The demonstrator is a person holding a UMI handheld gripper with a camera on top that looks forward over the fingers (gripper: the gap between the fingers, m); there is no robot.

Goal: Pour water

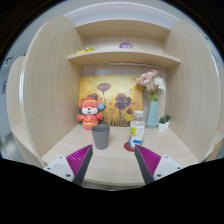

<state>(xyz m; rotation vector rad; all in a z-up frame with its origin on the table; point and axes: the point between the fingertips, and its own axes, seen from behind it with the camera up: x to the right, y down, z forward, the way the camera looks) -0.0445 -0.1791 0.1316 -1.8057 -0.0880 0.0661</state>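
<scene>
Gripper (pixel 107 165) hovers low over a pale wooden tabletop (pixel 115 168), facing into a desk alcove with curved side panels. Fingers spread wide, nothing between them; the purple-pink pads (pixel 77 158) face each other across bare wood.

Just ahead of the fingers, slightly toward the left finger: a grey cup (pixel 101 135), upright, standing on the tabletop. Cannot tell whether it holds anything. To its right, near the right finger's line: a small bottle (pixel 136 134) with a yellow-and-blue label, upright, cap apparently on. Cup and bottle stand apart, a clear gap between them. Both rest on their own, untouched.

Behind the cup: a red-and-orange plush toy (pixel 90 112) against a yellow poster with flowers (pixel 118 98). Further right, beyond the bottle: a light blue vase (pixel 153 112) with pale pink flowers, and a small potted plant (pixel 164 122) beside it. A shelf (pixel 120 57) overhead carries small items too tiny to name.

Task status, as judged: at the start. Nothing gripped, nothing tilted, no water visible anywhere. The bottle looks the likely source and the cup the likely receiver, though that is a guess from layout. Left to do: close on the bottle, lift, bring it over the cup, tip, set back.
</scene>
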